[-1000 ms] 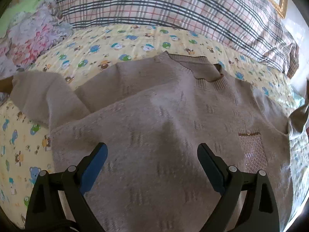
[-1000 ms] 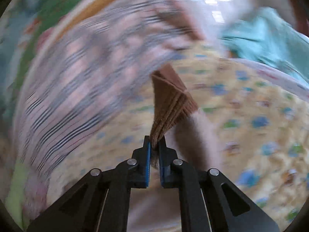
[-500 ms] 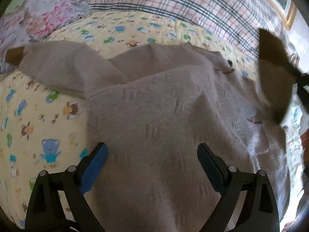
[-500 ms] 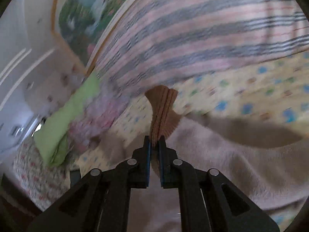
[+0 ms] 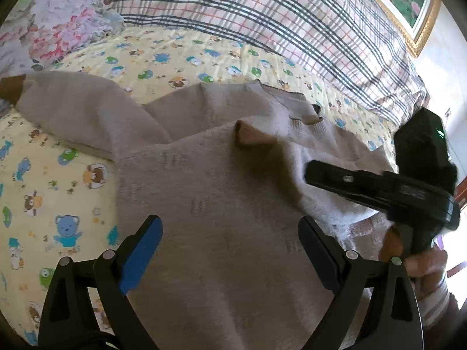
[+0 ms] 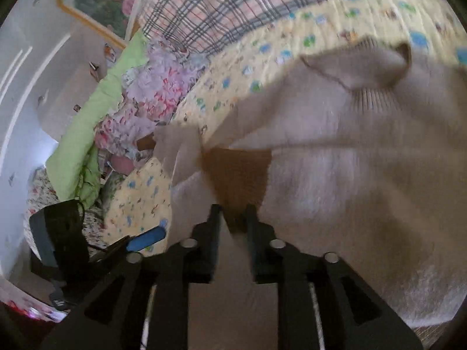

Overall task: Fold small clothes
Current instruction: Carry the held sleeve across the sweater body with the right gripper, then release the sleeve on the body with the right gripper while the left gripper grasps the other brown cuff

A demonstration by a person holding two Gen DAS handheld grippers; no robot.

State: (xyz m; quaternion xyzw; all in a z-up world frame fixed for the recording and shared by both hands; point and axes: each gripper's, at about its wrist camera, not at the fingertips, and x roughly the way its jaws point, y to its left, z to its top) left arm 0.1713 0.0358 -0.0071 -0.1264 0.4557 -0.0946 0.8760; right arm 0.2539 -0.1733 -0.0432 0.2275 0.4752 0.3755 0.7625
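A bed covered by a yellow sheet (image 5: 181,58) printed with small cartoon animals fills both views; a plaid blanket (image 5: 262,14) lies bunched across the top of the left wrist frame, a floral bundle (image 5: 58,26) sits at its upper left, and a gold-framed picture (image 5: 408,3) hangs on the wall at the upper right. In the right wrist view a light green cloth (image 6: 96,110) lies beside the floral bundle at the left. The beige sweater (image 5: 221,204) lies spread over the sheet at the centre, one sleeve reaching to the left edge, the other folded across its chest with the brown cuff (image 5: 248,134) near the collar. The left gripper (image 5: 230,245) hovers above the hem, jaws wide apart and holding nothing. The right gripper (image 6: 233,218) has just been opening; its jaws stand slightly apart with the brown cuff between them, loosely.
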